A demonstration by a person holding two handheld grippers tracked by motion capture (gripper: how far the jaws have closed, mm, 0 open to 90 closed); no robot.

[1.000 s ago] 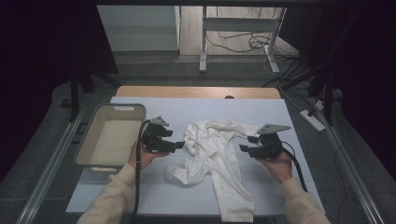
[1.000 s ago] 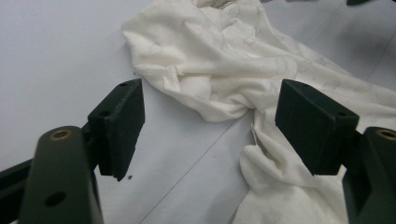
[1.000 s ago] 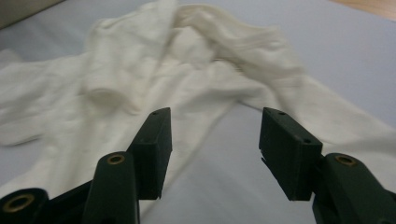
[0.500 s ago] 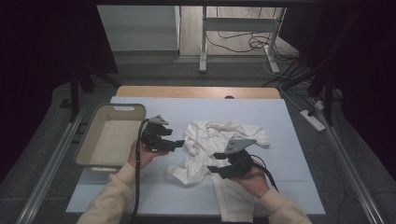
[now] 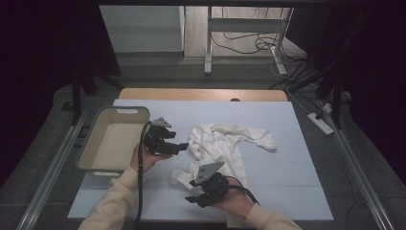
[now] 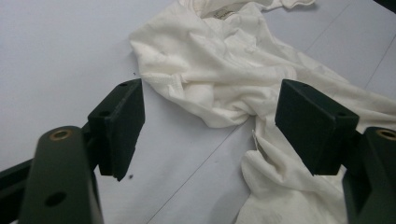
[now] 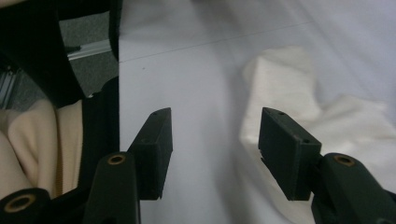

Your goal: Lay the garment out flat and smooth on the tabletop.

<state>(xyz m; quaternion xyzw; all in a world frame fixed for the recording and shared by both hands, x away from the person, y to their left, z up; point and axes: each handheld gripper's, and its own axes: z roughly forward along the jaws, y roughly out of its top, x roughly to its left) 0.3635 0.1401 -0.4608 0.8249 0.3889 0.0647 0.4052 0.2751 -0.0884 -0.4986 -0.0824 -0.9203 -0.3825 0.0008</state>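
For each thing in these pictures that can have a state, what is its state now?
white garment: crumpled, lying on the table, not held.
bin: upright at the table's left edge, empty inside.
left gripper: jaws open, nothing between the pads, pointing at the garment.
right gripper: jaws open, holding nothing, beside a garment end.

1. Garments: I count one white garment (image 5: 225, 148), crumpled on the table.
2. Bins: one beige bin (image 5: 111, 143) at my left.
3. Grippers: two, my left gripper (image 5: 181, 146) and my right gripper (image 5: 191, 198).
4. Tables: one table (image 5: 287, 163); what stands on the dim floor beyond it I cannot count reliably.
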